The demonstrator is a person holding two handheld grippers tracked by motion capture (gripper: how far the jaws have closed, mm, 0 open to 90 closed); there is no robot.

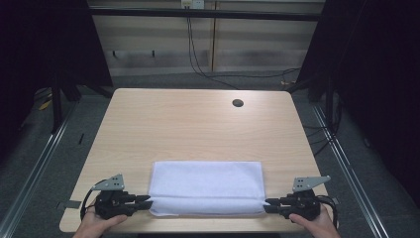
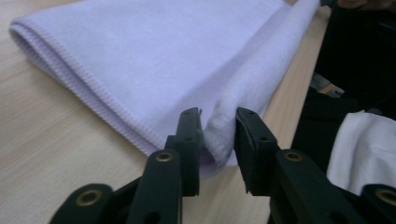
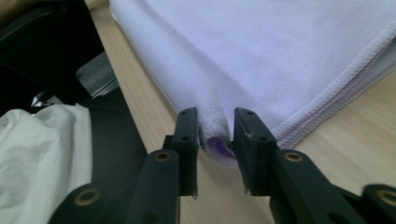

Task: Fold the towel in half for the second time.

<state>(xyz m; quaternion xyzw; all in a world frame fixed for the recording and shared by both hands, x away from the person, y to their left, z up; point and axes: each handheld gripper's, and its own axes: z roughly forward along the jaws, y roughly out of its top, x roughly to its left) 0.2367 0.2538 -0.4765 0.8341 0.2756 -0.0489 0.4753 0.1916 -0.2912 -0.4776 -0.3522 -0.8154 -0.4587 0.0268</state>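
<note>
Left gripper point(image 1: 146, 202) lower left of frame, right gripper point(image 1: 268, 204) lower right; both level, pointing inward, jaws parted.

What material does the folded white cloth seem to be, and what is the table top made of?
Folded cloth: it looks like soft microfibre or terry fabric, matt and fuzzy, with a stitched ribbed hem along its edge; the exact fibre cannot be told. Table top: probably laminate or veneer in pale wood look, since it is smooth, with fine straight grain lines and a slight sheen.
</note>
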